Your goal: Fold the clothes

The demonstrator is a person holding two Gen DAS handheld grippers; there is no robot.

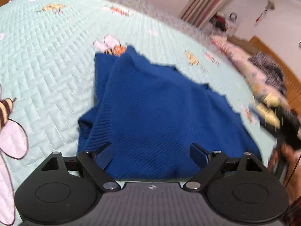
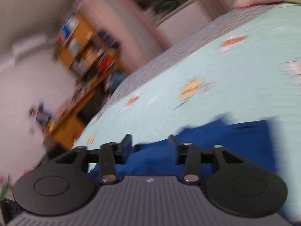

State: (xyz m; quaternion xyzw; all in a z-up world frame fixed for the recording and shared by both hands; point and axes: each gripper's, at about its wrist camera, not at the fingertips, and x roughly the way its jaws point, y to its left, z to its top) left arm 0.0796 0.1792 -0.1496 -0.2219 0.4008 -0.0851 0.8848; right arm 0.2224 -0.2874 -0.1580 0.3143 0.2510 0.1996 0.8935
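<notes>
Blue knit sweater [image 1: 160,113] lies bunched and partly folded on a pale mint quilted bedspread [image 1: 47,56], roughly mid-bed, ribbed hem toward the camera in the left wrist view. Cartoon bee prints on the bedspread: one at the sweater's far corner [image 1: 112,46], a large one well off the sweater toward the frame's left edge [image 1: 7,124].

Left gripper [image 1: 152,155] sits over the sweater's near edge, jaws spread wide, nothing pinched; knit fabric shows in the gap, pads clear of it as far as visible.

Right gripper [image 2: 149,144] has jaws apart, about half spread, nothing clamped; the sweater [image 2: 207,141] lies just under and beyond the fingertips. Right wrist view is heavily motion-blurred and tilted. In the left wrist view the right gripper shows as a dark blur past the sweater's right edge [image 1: 287,128], with a hand [image 1: 282,156] on it.

Beyond the bedspread from the sweater: pink curtains [image 1: 199,3], wooden shelving with clutter [image 2: 88,43], and a pile of patterned bedding at the bed's far side [image 1: 254,69].
</notes>
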